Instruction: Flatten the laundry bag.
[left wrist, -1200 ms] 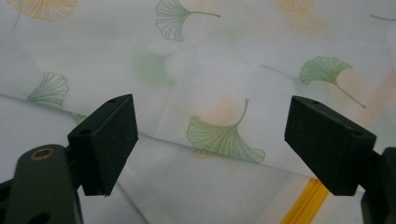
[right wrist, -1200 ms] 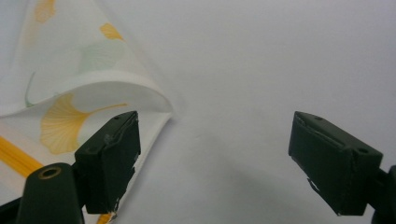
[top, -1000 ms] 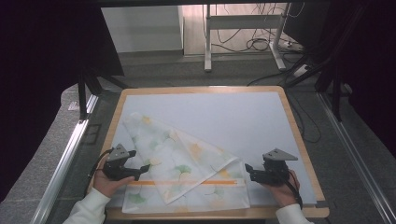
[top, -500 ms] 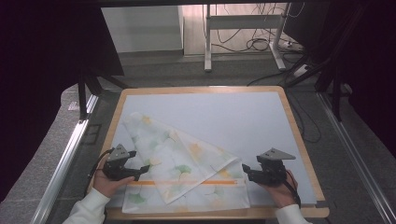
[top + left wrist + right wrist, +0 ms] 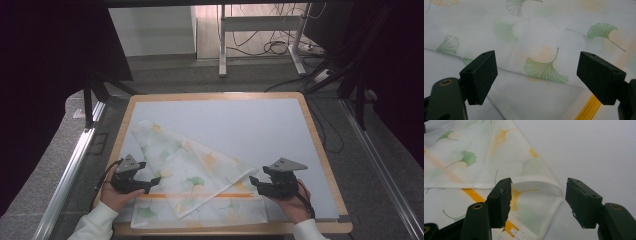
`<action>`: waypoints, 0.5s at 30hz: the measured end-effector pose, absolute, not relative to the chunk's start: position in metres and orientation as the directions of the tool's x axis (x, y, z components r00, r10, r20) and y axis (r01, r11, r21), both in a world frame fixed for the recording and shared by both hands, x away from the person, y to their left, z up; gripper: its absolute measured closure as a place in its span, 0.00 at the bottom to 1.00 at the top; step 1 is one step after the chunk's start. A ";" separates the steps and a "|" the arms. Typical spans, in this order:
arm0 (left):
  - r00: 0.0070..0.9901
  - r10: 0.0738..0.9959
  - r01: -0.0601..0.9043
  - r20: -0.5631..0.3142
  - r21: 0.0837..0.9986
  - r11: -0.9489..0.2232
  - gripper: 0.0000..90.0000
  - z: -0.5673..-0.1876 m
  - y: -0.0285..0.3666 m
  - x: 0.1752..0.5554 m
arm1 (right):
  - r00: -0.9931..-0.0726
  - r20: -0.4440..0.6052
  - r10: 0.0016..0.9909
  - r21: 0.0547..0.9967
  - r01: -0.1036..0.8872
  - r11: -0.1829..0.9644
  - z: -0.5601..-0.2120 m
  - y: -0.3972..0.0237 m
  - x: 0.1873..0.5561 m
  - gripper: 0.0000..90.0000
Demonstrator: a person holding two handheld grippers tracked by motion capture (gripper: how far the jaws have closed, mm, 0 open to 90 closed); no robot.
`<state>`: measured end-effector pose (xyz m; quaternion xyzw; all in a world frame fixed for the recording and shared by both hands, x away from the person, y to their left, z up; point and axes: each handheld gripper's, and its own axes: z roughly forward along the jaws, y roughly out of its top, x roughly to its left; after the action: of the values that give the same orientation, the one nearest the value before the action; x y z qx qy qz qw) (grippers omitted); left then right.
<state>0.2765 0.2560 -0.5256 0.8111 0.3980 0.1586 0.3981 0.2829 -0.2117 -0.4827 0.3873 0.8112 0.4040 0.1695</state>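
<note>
No readable text

We find no words, numbers, labels or brand marks anywhere; the cloth (image 5: pixel 195 175) carries only printed ginkgo leaves and an orange stripe, and the table (image 5: pixel 260 125) surface is plain.

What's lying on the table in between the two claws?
In the high view, the folded leaf-print cloth with its orange stripe spreads between the left claw and the right claw; both claws stand open.

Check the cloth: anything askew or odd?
The cloth is folded crooked: the top layer lies as a slanted triangle across the orange stripe, its edges off the lower layer's. The folded corner puffs up, not flat.
</note>
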 end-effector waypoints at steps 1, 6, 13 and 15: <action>0.633 0.772 0.520 -0.063 0.774 -0.363 0.18 -0.526 0.256 0.277 | -0.650 0.033 0.759 0.784 0.488 0.383 -0.482 -0.210 0.283 0.42; 0.633 0.771 0.521 -0.067 0.774 -0.360 0.18 -0.526 0.256 0.276 | -0.678 0.032 0.734 0.781 0.476 0.405 -0.480 -0.198 0.281 0.43; 0.634 0.771 0.521 -0.060 0.770 -0.368 0.18 -0.526 0.256 0.277 | -0.714 0.043 0.699 0.774 0.467 0.428 -0.479 -0.176 0.282 0.44; 0.633 0.772 0.523 -0.059 0.768 -0.370 0.18 -0.526 0.255 0.277 | -0.725 0.049 0.687 0.771 0.465 0.436 -0.480 -0.169 0.282 0.44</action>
<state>0.2771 0.2555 -0.5263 0.8124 0.3983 0.1575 0.3956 0.2822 -0.1694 -0.4797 0.3446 0.8360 0.4043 0.1376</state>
